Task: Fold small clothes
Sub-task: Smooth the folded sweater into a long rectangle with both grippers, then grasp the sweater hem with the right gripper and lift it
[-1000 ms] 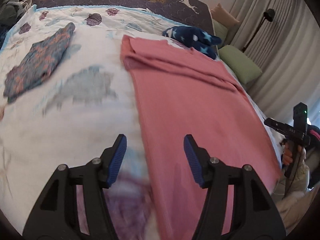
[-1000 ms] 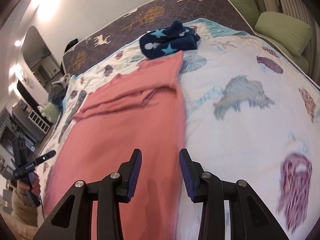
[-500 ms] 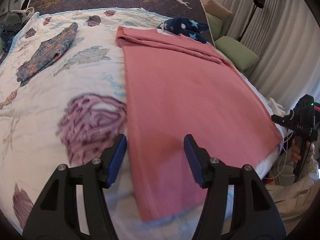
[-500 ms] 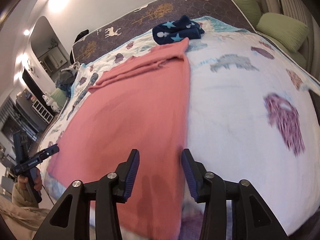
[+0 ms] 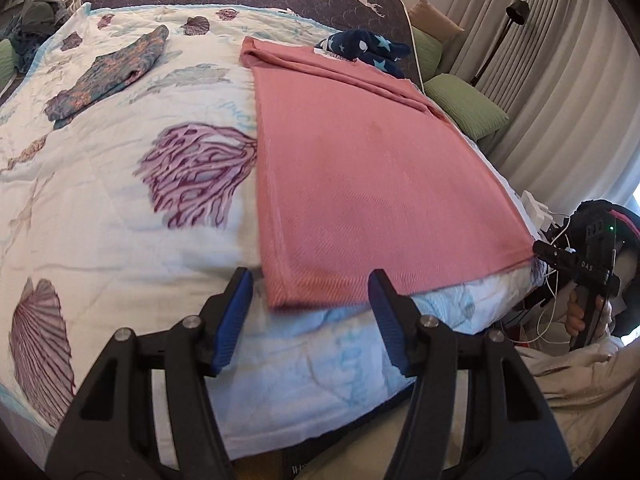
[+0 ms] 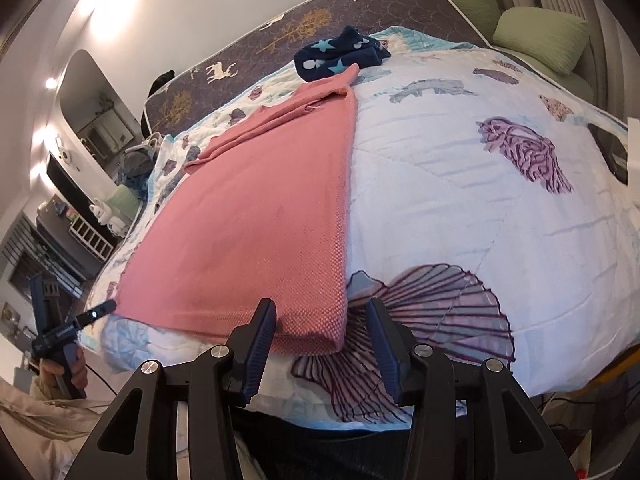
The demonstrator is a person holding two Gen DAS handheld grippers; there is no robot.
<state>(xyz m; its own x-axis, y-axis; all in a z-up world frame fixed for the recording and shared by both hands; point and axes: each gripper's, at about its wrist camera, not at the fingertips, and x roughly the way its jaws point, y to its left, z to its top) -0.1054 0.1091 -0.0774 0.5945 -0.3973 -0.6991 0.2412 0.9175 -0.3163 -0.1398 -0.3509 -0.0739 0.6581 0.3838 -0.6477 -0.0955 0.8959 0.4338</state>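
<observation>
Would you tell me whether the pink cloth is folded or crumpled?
Folded: the pink cloth lies flat, a doubled edge showing at its near corner.

Soft, even daylight fills both views, bright enough that colours read clearly. In the left wrist view it comes through the pale curtains (image 5: 560, 52) at the far right. In the right wrist view, ceiling spots (image 6: 51, 82) flare on the left wall and wash it with glare. Shadows are faint; the pink cloth (image 5: 372, 184) throws only a thin one along its near edge. Fisheye bending bows the bed (image 6: 500, 216) and darkens the corners to black. Slight motion blur softens the quilt prints at the left of the left wrist view.
</observation>
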